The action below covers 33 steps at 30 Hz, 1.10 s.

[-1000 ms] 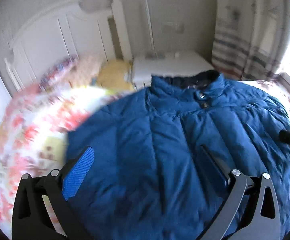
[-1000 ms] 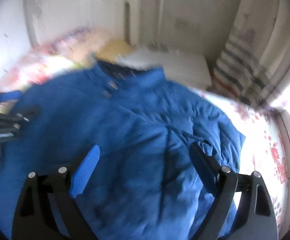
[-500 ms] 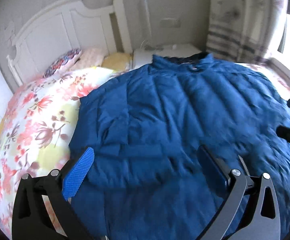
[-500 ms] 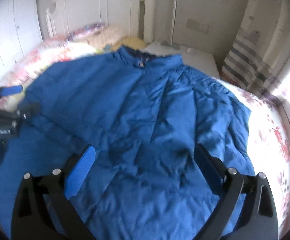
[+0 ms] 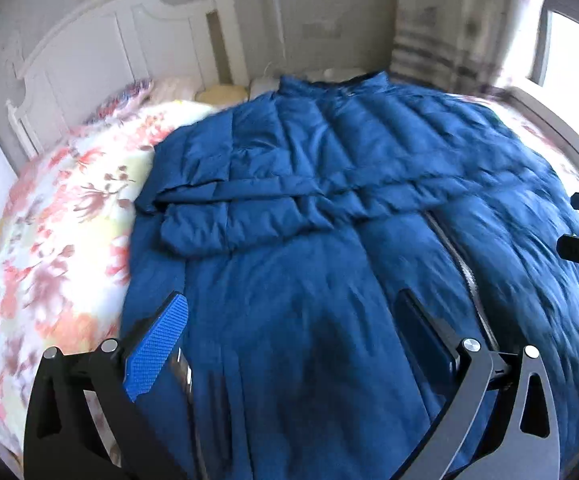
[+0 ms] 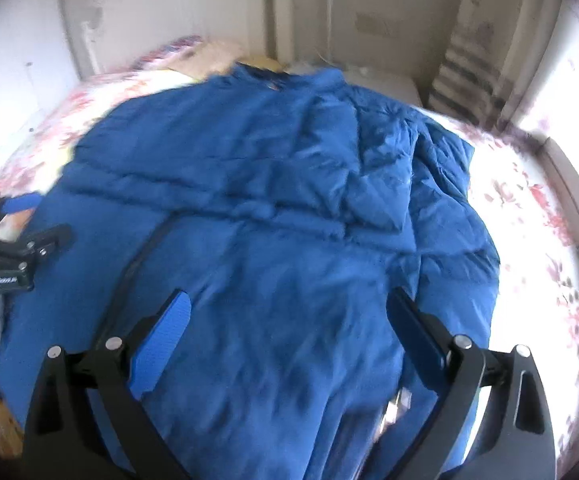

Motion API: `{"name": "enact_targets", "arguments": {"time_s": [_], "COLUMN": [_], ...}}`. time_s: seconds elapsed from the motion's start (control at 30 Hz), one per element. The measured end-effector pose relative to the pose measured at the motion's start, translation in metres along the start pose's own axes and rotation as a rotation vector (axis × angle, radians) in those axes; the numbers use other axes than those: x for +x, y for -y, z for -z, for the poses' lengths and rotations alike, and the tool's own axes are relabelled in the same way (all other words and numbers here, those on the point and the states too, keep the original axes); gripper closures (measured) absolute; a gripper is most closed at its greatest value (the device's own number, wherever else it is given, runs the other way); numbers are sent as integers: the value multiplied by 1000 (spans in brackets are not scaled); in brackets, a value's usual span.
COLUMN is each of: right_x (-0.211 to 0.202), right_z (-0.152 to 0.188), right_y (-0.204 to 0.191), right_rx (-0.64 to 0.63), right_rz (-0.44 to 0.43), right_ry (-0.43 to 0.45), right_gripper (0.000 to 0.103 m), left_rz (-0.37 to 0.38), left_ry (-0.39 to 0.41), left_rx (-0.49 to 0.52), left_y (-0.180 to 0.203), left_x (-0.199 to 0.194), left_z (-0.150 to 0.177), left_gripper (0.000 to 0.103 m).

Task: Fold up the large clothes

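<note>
Left wrist view: blue coat point(image 5: 329, 208) covers floral bedspread point(image 5: 61, 216); both grippers' fingers released.

Each camera sat just behind its own pair of fingers and looked down at a slant over the bed toward the white headboard point(image 5: 89, 52). The left wrist view hung above the near left part of the blue padded coat point(image 5: 329, 208), with the floral bedspread point(image 5: 49, 220) filling its left side. The right wrist view hung over the coat's right half, facing the same way, with the bright window side on its right. Both shared the coat's collar end and the headboard. Each caught the other gripper at its edge.
</note>
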State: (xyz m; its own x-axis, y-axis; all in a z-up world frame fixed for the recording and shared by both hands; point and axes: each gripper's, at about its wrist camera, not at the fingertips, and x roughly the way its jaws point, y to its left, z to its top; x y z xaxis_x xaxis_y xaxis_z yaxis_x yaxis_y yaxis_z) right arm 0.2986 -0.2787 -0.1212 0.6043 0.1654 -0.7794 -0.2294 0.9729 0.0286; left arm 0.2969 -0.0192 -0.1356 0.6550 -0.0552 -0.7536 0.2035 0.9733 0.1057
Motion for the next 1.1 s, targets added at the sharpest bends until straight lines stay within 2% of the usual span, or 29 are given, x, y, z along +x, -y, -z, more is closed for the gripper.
{"name": "enact_targets", "arguments": {"time_s": [0.1, 0.2, 0.23, 0.27, 0.37, 0.43, 0.5, 0.57, 0.6, 0.67, 0.73, 0.8, 0.87, 0.93, 1.0, 1.1], "right_x": [-23, -6, 3, 1, -23, -49, -63, -58, -50, -52, -60, -76, -84, -80, -82, -87], "right_z": [27, 62, 68, 73, 79, 89, 105, 124, 137, 152, 158, 164, 173, 184, 195, 196], "right_y": [-11, -35, -39, -42, -46, -51, -57, -66, -70, -68, -68, -68, -64, -57, -51, -53], "right_rx": [-10, -63, -75, -81, -43, -61, -74, -106, -120, -94, -76, -70, -66, -41, -32, -23], "right_rz": [-40, -43, -15, 8, 38, 4, -12, -15, -9, -7, 0, 11, 25, 48, 36, 57], "right_ry": [24, -62, -78, -47, -42, 24, 53, 21, -4, 58, 63, 85, 113, 82, 129, 118], "right_gripper": [5, 5, 5, 5, 5, 5, 5, 5, 4, 4, 4, 4, 3, 2, 3, 3], "left_rz": [24, -23, -30, -37, -21, 4, -3, -32, -34, -9, 6, -19, -49, -28, -12, -18], "left_ry": [-12, -82, -72, -66, -19, 41, 61, 48, 77, 97, 83, 117, 110, 103, 116, 115], "left_rx": [10, 53, 47, 34, 12, 32, 77, 110, 98, 53, 16, 29, 53, 32, 9, 28], "left_y": [16, 31, 31, 30, 26, 31, 39, 46, 46, 40, 32, 30, 29, 27, 23, 24], "left_x": [-15, 0, -1, -7, -37, -63, -68, -60, -58, -58, -66, -79, -78, -74, -74, -76], "left_z": [28, 50, 56, 59, 75, 94, 111, 126, 134, 139, 140, 145, 152, 161, 165, 166], "left_gripper": [4, 4, 4, 4, 4, 4, 4, 4, 4, 4, 4, 4, 4, 4, 4, 4]}}
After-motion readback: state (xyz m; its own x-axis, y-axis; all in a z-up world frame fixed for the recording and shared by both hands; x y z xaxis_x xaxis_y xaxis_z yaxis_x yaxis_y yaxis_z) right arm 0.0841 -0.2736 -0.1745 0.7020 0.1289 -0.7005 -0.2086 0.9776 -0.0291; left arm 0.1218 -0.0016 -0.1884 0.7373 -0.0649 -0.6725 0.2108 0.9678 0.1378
